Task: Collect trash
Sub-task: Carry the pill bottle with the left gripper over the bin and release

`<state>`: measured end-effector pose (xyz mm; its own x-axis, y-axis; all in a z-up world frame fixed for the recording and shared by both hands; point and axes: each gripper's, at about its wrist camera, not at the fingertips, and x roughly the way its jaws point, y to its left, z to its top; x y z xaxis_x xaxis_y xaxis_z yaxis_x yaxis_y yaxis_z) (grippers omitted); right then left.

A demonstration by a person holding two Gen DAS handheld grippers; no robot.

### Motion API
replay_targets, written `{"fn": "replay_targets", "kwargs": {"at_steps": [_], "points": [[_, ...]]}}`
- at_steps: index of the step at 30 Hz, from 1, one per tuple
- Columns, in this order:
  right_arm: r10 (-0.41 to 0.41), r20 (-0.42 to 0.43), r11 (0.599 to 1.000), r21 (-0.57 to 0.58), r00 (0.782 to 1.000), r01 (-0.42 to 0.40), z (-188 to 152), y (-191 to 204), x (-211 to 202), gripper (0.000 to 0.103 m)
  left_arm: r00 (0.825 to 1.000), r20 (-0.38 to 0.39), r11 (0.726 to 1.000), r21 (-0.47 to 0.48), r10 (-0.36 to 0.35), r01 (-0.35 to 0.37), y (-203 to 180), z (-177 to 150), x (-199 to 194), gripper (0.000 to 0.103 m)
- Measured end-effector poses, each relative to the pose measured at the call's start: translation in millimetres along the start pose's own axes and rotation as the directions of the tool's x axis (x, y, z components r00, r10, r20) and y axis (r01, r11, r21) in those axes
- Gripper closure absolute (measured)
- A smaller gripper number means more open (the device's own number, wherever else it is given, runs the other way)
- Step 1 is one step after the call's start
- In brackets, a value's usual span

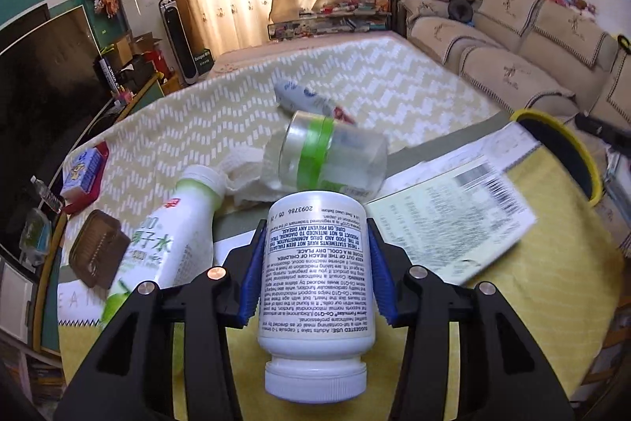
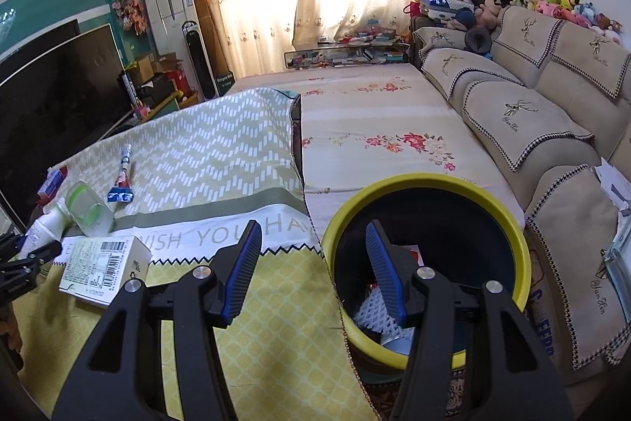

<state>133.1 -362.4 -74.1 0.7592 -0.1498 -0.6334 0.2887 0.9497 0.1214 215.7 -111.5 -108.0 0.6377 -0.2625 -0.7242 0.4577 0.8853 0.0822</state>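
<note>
My left gripper (image 1: 315, 223) is shut on a white pill bottle (image 1: 315, 283), whose cap points toward the camera, held above the yellow tablecloth. Beyond it lie a white drink bottle with a green label (image 1: 173, 235), a clear jar with a green band (image 1: 335, 152), a crumpled tissue (image 1: 252, 176), a squeezed tube (image 1: 303, 97) and a white barcoded box (image 1: 453, 219). In the right wrist view my right gripper (image 2: 313, 227) stands open and empty, straddling the near left rim of the yellow-rimmed black bin (image 2: 434, 182). Some trash lies in the bin. The box (image 2: 102, 263), tube (image 2: 124, 176) and jar (image 2: 86, 208) sit far left.
A brown case (image 1: 98, 251) and a blue pack on a red tray (image 1: 83, 172) lie at the table's left edge. The bin (image 1: 552, 121) stands right of the table. A floral-sheeted bed (image 2: 374, 129), a sofa (image 2: 532, 113) and a dark TV (image 2: 59, 85) surround it.
</note>
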Motion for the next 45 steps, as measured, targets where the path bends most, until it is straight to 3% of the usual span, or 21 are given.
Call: {"fn": "replay_targets", "kwargs": {"at_steps": [5,13,22,32,35,38,42,45], "points": [[-0.004,0.022,1.000,-0.001,1.000,0.004,-1,-12,-14,0.050,0.998,0.060,0.999,0.034,-0.026,0.024,-23,13,-39,0.056],[-0.109,0.057,0.993,0.056,0.992,0.105,-9,-76,-47,0.050,0.986,0.095,0.983,0.130,-0.139,0.126,-94,39,-60,0.056],[-0.195,0.065,0.966,0.186,0.979,0.180,-29,-152,-67,0.050,0.946,0.025,0.917,0.256,-0.322,0.306,-214,84,-26,0.056],[-0.233,0.068,0.941,0.267,0.970,0.207,-40,-198,-77,0.050,0.922,-0.056,0.869,0.317,-0.382,0.380,-324,125,38,0.056],[-0.233,0.062,0.939,0.272,0.971,0.208,-41,-202,-75,0.050,0.920,-0.067,0.866,0.318,-0.386,0.386,-341,129,58,0.056],[-0.227,0.060,0.940,0.275,0.972,0.202,-41,-201,-72,0.047,0.927,-0.052,0.873,0.319,-0.372,0.369,-354,133,73,0.031],[-0.209,0.057,0.947,0.262,0.976,0.188,-40,-194,-68,0.047,0.926,-0.022,0.881,0.299,-0.377,0.366,-349,137,67,0.029],[-0.193,0.053,0.953,0.250,0.980,0.174,-40,-189,-64,0.047,0.928,0.025,0.897,0.264,-0.372,0.353,-321,134,45,0.024]]}}
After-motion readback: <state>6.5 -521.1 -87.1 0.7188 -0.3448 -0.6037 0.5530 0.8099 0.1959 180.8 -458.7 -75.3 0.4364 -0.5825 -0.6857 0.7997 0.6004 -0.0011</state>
